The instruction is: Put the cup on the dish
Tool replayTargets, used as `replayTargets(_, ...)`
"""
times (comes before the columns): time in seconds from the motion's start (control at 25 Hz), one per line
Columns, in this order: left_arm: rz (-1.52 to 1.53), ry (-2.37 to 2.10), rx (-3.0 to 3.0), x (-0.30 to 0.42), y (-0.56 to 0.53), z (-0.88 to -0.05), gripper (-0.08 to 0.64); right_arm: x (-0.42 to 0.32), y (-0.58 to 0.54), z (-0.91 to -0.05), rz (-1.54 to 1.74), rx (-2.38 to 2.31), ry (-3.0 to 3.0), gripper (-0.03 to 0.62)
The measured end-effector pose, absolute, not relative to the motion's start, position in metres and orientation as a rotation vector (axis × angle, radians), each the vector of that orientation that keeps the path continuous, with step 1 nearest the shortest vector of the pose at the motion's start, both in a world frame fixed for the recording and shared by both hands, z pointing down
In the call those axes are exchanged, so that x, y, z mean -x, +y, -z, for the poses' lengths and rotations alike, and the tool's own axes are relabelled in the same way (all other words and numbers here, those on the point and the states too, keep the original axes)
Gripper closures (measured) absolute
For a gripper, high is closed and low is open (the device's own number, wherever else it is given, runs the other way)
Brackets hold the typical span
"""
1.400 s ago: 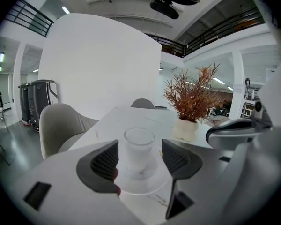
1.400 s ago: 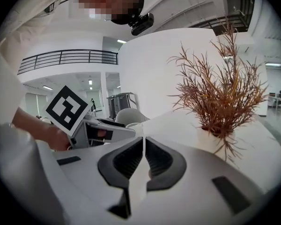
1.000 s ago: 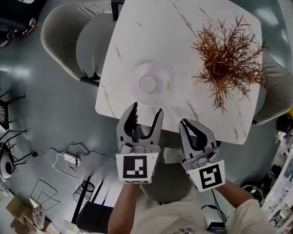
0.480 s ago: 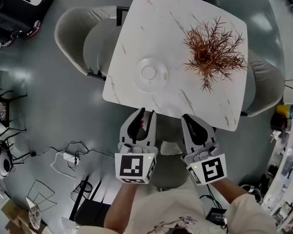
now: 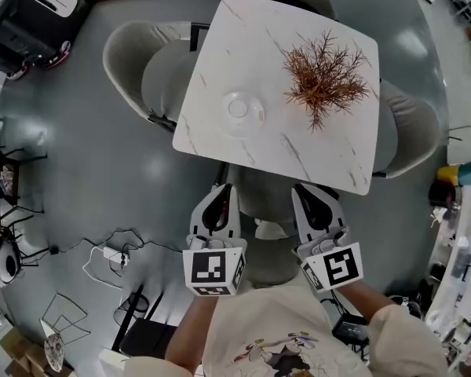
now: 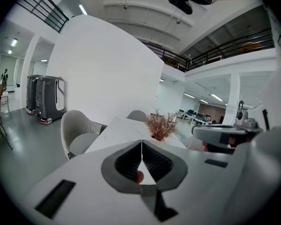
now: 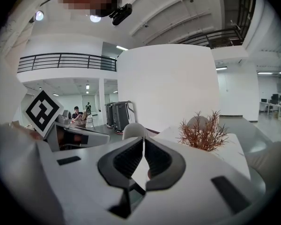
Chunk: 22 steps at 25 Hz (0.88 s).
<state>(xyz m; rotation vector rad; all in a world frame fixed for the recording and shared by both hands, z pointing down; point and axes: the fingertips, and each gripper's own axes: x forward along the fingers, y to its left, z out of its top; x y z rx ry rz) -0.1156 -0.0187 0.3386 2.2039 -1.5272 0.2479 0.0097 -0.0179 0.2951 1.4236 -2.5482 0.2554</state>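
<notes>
- Reading both jaw pairs as together: the left hand-held gripper [image 6: 141, 146] has just been closing with nothing between its jaws. The right hand-held gripper [image 7: 143, 144] is closed too, and empty.
- Cup [image 5: 238, 107] looks seated on the dish [image 5: 255, 126], on the table [image 5: 243, 45], well apart from both grippers.
- I judge it ceramic: stiff, light, glaze-slick, chippable. I'd pinch the wall at the rim; the handle is too small to make out.
- Only the head view shows cup and dish. The gripper views show just table and dried plant [image 7: 203, 135].

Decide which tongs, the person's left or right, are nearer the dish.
Left. The left tongs hang off the table, almost straight below the dish in the head view; the right tongs sit farther right.
</notes>
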Motion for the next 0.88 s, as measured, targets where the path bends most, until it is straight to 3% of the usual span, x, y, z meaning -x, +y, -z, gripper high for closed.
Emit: replayTargets(0.88,-0.288,-1.303,-2.309,0.092,0.087,-0.282,0.551,-0.029,0.080,-0.248,-0.330,-1.633,-2.449,0.588)
